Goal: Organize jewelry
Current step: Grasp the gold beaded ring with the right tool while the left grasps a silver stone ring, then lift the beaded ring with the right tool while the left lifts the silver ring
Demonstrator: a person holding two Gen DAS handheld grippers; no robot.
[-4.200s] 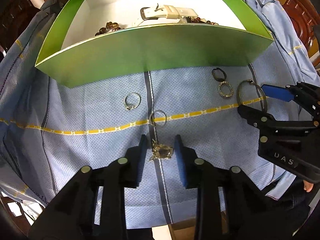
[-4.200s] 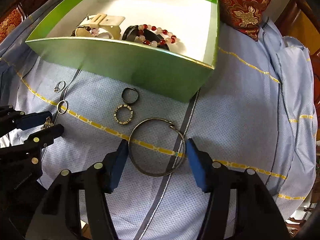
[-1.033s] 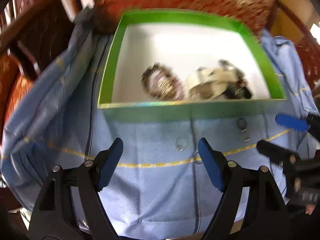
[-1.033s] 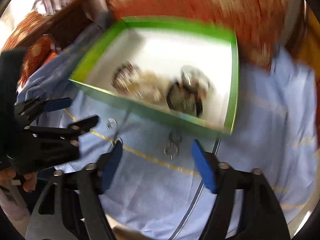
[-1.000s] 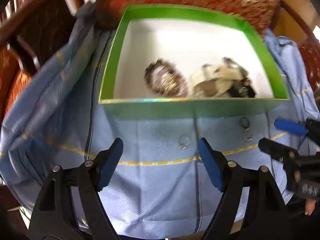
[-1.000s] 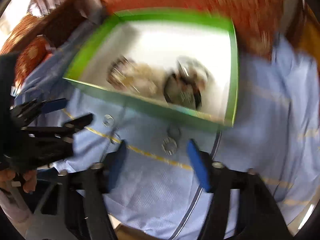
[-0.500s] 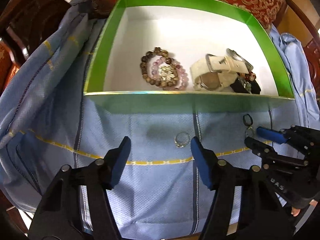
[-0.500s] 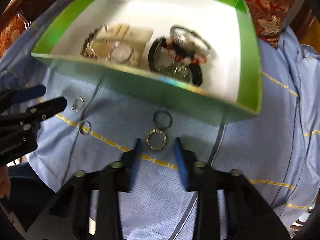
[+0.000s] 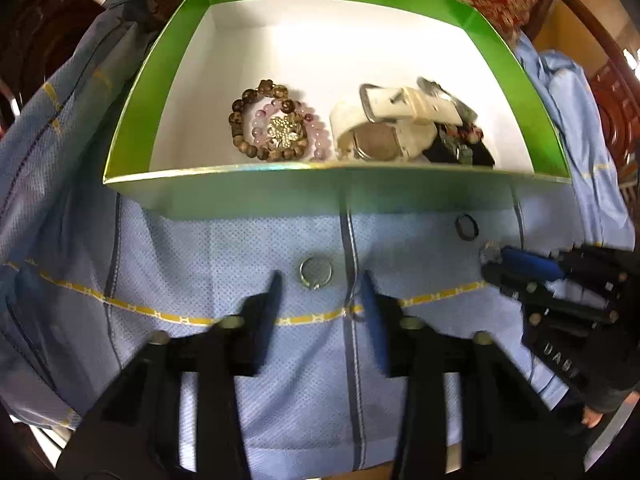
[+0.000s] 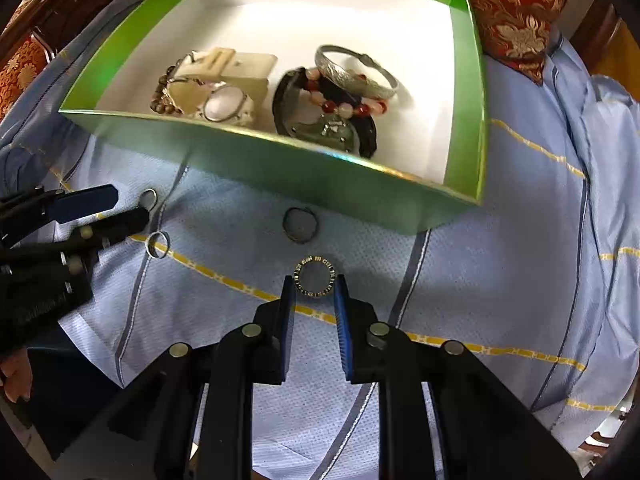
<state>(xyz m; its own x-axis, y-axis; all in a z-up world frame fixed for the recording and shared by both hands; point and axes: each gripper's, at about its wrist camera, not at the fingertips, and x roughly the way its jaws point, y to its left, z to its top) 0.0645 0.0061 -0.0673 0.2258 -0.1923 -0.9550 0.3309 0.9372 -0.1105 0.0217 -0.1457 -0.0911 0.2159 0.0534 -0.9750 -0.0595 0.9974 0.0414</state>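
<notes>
Several rings lie on the blue cloth [image 9: 240,360] before the green box [image 9: 328,166]. My left gripper [image 9: 320,284] points down over a small silver ring [image 9: 316,272]. Its jaws are closing, with the ring between the tips and a gap on each side. A plain ring [image 9: 352,310] lies by its right finger. My right gripper [image 10: 314,286] is closing on a gold studded ring [image 10: 315,276], both pads at the ring's sides. A dark ring [image 10: 300,225] lies just beyond it. From the right wrist view the left gripper [image 10: 128,208] shows at the left.
The green box [image 10: 240,130] holds bead bracelets [image 9: 272,124], a white-strap watch [image 9: 384,132] and a silver bangle [image 10: 356,66]. A red patterned cushion [image 10: 516,8] lies behind the box. Dark wooden chair parts frame the scene. A hand [image 9: 600,396] holds the right gripper [image 9: 496,264].
Both grippers have sunk toward the cloth and their jaws have narrowed a lot. The right jaws now flank the studded ring. The pendant and bangle seen on the cloth earlier now lie in the box.
</notes>
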